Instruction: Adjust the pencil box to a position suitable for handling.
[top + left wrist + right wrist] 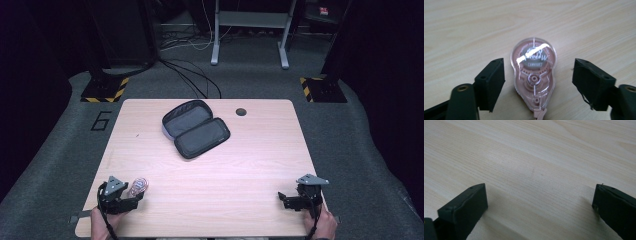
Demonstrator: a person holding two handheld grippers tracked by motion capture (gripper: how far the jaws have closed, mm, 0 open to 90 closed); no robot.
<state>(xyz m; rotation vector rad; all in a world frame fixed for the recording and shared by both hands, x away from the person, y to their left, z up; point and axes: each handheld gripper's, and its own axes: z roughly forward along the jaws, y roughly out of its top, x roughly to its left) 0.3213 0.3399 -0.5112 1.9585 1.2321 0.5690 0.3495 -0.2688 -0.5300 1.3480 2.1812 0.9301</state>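
Left gripper (537, 82): jaws spread wide, touching nothing, with a clear pink correction-tape dispenser (533, 75) lying flat between them on the wooden table (260, 165) at its near left corner; the dispenser's white lettering is blurred by glare and cannot be read. Right gripper (540, 205): jaws wide and empty over bare wood, near right corner. Further out: open black zip case (196, 128) mid-table; a painted "6" (101, 121) on the floor left of the table.

High view: above your side, looking forward and down over the whole tabletop (210, 175) | gripper views: close, low along your fingers | all share the tabletop's wood.
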